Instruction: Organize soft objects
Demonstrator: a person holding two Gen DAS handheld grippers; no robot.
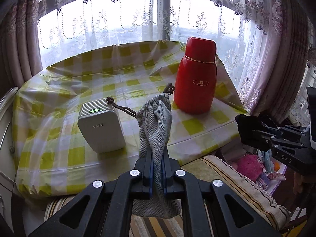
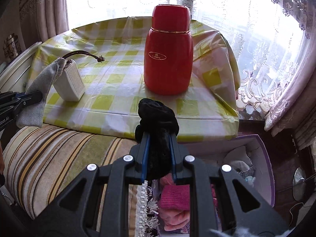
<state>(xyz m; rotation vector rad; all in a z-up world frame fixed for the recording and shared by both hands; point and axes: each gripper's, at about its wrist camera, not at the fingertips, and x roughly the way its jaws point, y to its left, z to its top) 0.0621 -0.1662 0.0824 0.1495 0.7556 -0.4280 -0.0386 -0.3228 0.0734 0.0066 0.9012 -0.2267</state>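
Observation:
My left gripper [image 1: 157,154] is shut on a grey herringbone drawstring pouch [image 1: 156,122], which hangs between its fingers above the near edge of the table; its brown cord trails over the white box. The same pouch [image 2: 39,86] and left gripper [image 2: 38,96] show at the left of the right wrist view. My right gripper [image 2: 159,136] is shut on a black fuzzy soft item [image 2: 158,118], held above the gap between table and storage box. From the left wrist view the right gripper [image 1: 254,133] with the black item [image 1: 247,124] appears at the right.
A table with a yellow-checked plastic cloth [image 1: 118,75] carries a red flask [image 1: 195,79] and a white box marked VAPE [image 1: 101,126]. A striped cushion [image 2: 53,158] lies in front. A purple-rimmed box [image 2: 264,158] at lower right holds pink knitwear [image 2: 173,199] and other soft things. Lace curtains hang behind.

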